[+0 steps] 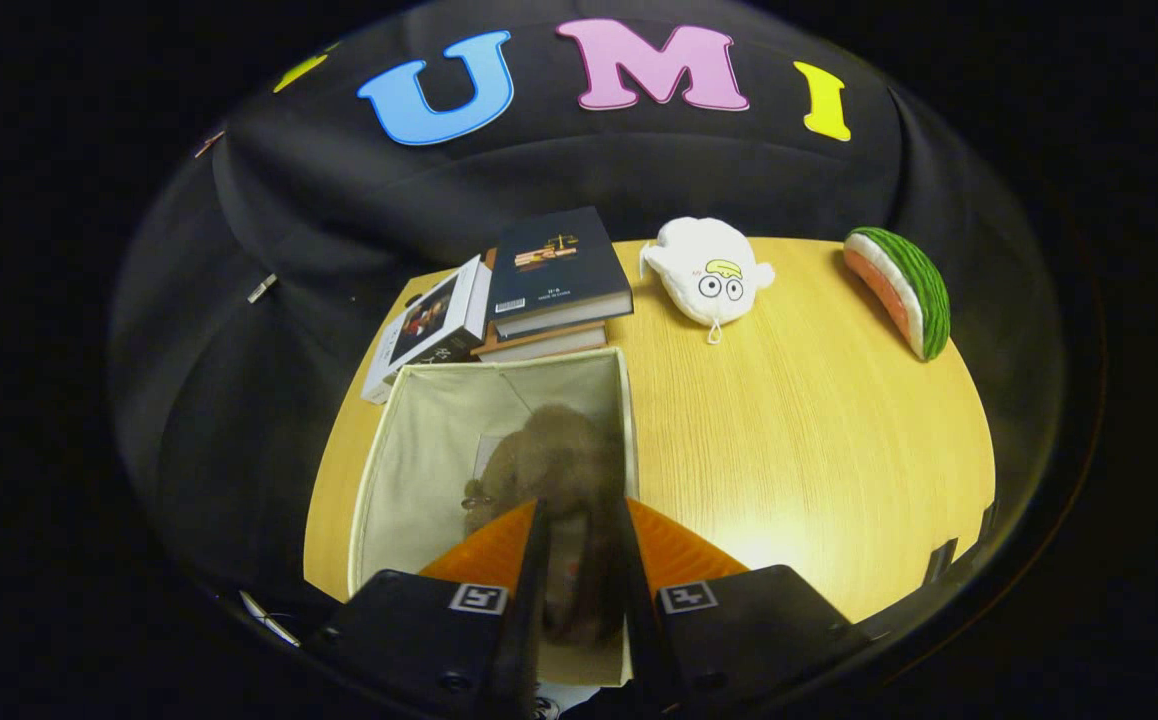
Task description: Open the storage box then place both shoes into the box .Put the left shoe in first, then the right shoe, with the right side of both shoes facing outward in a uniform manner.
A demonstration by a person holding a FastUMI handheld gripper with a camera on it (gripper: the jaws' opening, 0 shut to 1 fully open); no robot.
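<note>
No text can be read. The dark book beyond the fingers has a cover title and a barcode, both too small and blurred to make out.

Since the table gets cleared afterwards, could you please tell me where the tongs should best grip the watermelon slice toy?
Grip the watermelon slice toy likely from above, across its narrow width: one finger on the pink face, one on the green rind, mid-length. The tongs are shut on the brown shoe over the box.
</note>
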